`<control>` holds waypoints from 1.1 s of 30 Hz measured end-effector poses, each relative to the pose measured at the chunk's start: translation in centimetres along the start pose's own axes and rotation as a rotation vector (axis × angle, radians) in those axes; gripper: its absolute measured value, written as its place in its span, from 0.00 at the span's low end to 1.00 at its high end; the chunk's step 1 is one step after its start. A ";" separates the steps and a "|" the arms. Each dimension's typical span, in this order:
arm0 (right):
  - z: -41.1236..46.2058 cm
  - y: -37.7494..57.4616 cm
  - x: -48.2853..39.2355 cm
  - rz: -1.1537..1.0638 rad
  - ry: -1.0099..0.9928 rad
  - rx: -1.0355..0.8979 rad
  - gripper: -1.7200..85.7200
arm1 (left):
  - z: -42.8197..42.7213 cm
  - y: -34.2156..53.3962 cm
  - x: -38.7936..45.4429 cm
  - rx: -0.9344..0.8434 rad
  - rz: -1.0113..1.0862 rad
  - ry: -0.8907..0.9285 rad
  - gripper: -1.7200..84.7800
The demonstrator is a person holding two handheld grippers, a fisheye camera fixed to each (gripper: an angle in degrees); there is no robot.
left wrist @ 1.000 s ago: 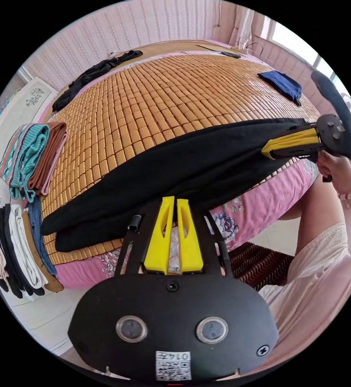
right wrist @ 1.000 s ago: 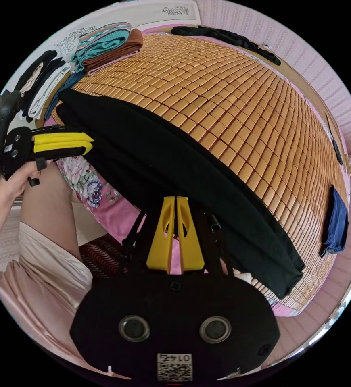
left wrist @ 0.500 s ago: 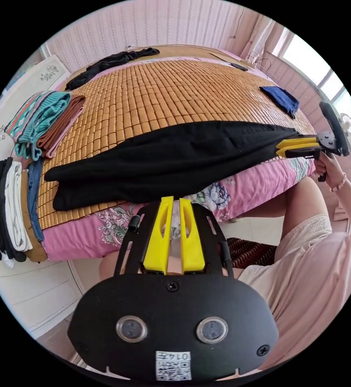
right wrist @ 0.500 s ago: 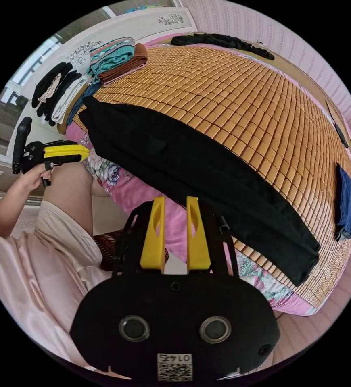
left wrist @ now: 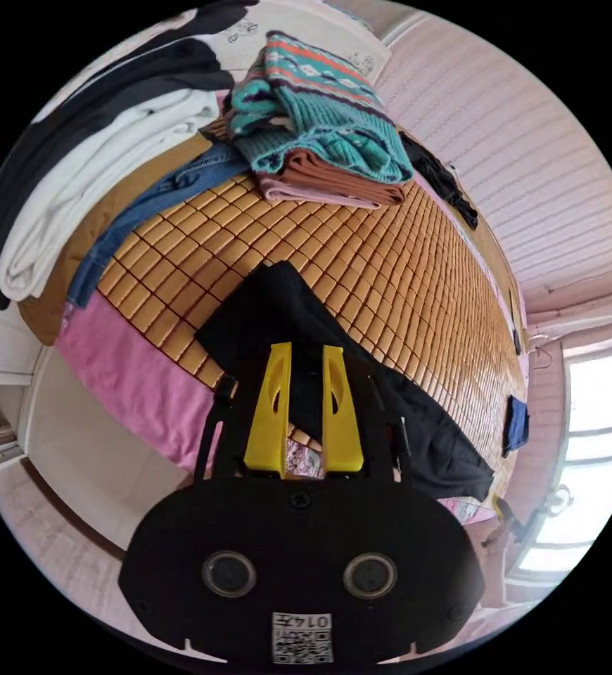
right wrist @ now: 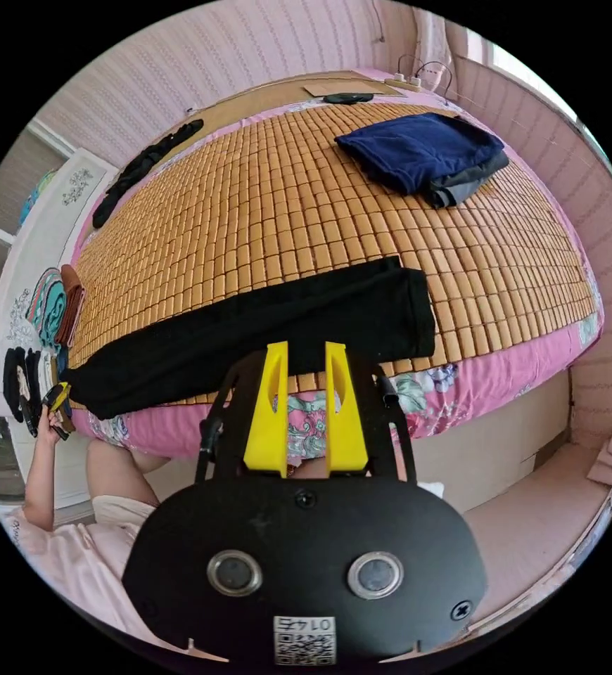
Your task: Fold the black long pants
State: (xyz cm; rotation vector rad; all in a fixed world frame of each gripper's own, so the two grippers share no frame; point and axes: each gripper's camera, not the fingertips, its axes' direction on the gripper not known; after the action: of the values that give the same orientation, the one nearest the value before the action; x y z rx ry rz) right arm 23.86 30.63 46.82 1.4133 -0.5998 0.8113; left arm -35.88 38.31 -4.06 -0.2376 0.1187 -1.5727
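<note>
The black long pants (right wrist: 264,327) lie flat and folded lengthwise as a long strip along the near edge of the bamboo mat (right wrist: 285,211). My right gripper (right wrist: 305,346) is open, its tips over the strip's near edge toward the squared end (right wrist: 411,309). A hand holds my left gripper (right wrist: 56,401) at the opposite end, far left. In the left gripper view, my left gripper (left wrist: 306,349) hovers open above that end of the pants (left wrist: 271,309), cloth showing between the jaws. The strip runs away to the lower right.
A teal knit and brown folded stack (left wrist: 320,140) sits near the left end, beside jeans (left wrist: 172,190) and white and black clothes (left wrist: 95,183). A navy garment (right wrist: 418,151) and a black garment (right wrist: 144,165) lie farther back. The pink floral sheet (right wrist: 461,394) hangs over the bed edge.
Both grippers were shut at the pants' near edge a second ago. The right opened first, then the left. Each has moved out toward its own end of the pants.
</note>
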 end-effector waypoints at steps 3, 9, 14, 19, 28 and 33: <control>-0.4 -0.1 4.2 0.117 0.001 0.028 0.12 | 1.3 0.1 -2.9 -0.003 -0.049 0.076 0.04; 0.8 -2.1 7.7 0.157 -0.075 0.028 0.12 | 1.1 1.0 -6.1 0.033 -0.028 0.118 0.01; 3.7 -3.7 8.2 0.173 -0.115 -0.016 0.12 | -1.4 0.8 -6.6 0.083 0.034 0.118 0.01; 4.9 -4.3 8.7 0.171 -0.092 -0.033 0.05 | -2.2 0.1 -6.8 0.109 0.027 -0.040 0.13; 2.7 -4.5 9.1 0.097 -0.099 0.021 0.02 | 3.8 -2.8 -5.5 -0.044 0.008 0.019 0.03; 1.6 -5.9 8.8 0.043 -0.078 0.023 0.02 | -1.1 -1.9 -5.1 0.012 0.072 0.097 0.01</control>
State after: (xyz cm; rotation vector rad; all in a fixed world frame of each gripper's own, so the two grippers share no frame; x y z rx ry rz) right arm 34.01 30.42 50.20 1.4623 -0.6852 0.8018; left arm -37.96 43.38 -5.11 -0.1462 0.1914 -1.5128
